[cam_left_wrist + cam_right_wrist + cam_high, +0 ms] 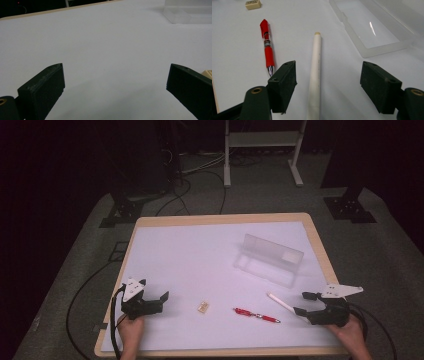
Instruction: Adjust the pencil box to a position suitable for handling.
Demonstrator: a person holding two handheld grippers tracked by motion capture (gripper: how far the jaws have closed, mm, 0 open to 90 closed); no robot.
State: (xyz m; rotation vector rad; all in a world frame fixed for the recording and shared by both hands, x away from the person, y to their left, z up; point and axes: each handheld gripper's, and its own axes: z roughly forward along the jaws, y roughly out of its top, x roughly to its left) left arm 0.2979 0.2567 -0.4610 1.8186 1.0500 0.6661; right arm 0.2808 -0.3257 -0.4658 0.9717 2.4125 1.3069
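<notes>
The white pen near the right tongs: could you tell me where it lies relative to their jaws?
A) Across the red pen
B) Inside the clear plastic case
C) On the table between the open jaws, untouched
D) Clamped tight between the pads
C: in the right gripper view the white pen lies flat on the table between the right tongs' spread jaws, with a gap on each side.

Bright, evenly lit table against dark surroundings; soft shadows, glare on the clear case.

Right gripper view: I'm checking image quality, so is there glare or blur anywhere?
Right gripper view: a bright glare streak on the clear case; white pen sharp. Left gripper view: near jaws soft-edged. High view: table lit, surroundings dark.
</notes>
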